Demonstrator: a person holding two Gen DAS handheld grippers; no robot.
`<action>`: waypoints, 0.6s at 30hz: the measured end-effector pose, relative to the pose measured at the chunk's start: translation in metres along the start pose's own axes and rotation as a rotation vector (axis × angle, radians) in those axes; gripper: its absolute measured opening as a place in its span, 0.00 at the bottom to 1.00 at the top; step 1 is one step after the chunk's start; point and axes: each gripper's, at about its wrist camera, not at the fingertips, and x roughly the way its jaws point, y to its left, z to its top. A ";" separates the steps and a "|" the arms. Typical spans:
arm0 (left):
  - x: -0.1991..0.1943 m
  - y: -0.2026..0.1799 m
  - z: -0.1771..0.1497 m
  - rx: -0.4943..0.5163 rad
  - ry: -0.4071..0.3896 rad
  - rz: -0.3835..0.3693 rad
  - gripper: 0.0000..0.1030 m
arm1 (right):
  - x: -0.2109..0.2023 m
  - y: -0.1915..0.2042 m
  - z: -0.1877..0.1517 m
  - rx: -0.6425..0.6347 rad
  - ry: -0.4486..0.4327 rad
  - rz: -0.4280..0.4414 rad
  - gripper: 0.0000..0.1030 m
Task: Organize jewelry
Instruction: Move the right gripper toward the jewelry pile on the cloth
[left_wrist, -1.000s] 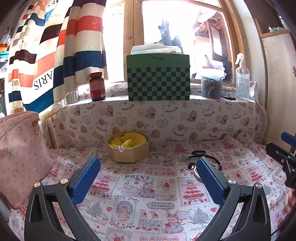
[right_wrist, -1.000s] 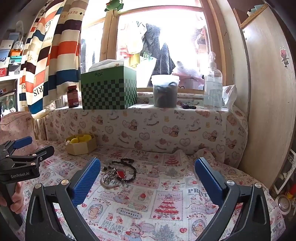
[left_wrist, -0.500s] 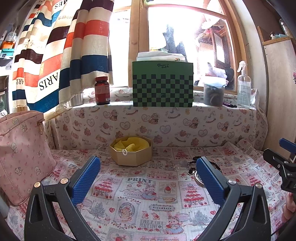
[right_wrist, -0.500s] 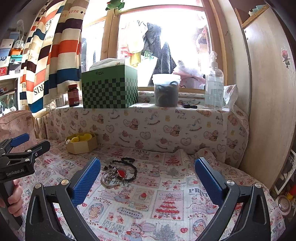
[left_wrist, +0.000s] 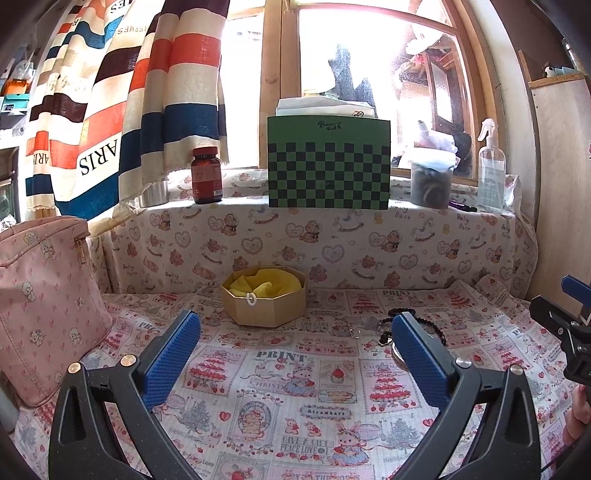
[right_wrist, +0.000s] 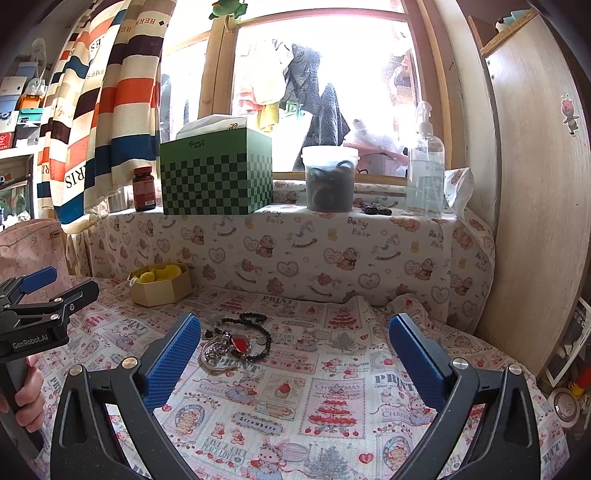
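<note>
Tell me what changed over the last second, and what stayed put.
The left gripper tilted up and eased back a little: the octagonal box and sill sit lower in its view. The right gripper barely moved. Both stayed open, holding nothing. The jewelry pile and box did not move.

Window: you face a wood-framed window (left_wrist: 373, 55), washed out by daylight; what hangs behind the glass looks like clothing.
Curtain: striped curtain (left_wrist: 147, 92) to your left.
Ledge: bear-print cloth (left_wrist: 332, 240) covers it.
Right side: a pale wooden panel (right_wrist: 535, 184).
</note>
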 end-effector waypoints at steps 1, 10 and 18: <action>-0.001 0.000 0.000 0.001 -0.001 0.000 1.00 | 0.000 0.000 0.000 0.000 0.000 0.000 1.00; 0.001 0.004 0.001 -0.002 0.011 -0.001 1.00 | 0.002 -0.002 0.000 0.002 0.000 -0.002 1.00; 0.000 0.004 0.003 0.004 -0.001 -0.001 1.00 | 0.005 -0.003 -0.001 0.009 0.016 0.000 1.00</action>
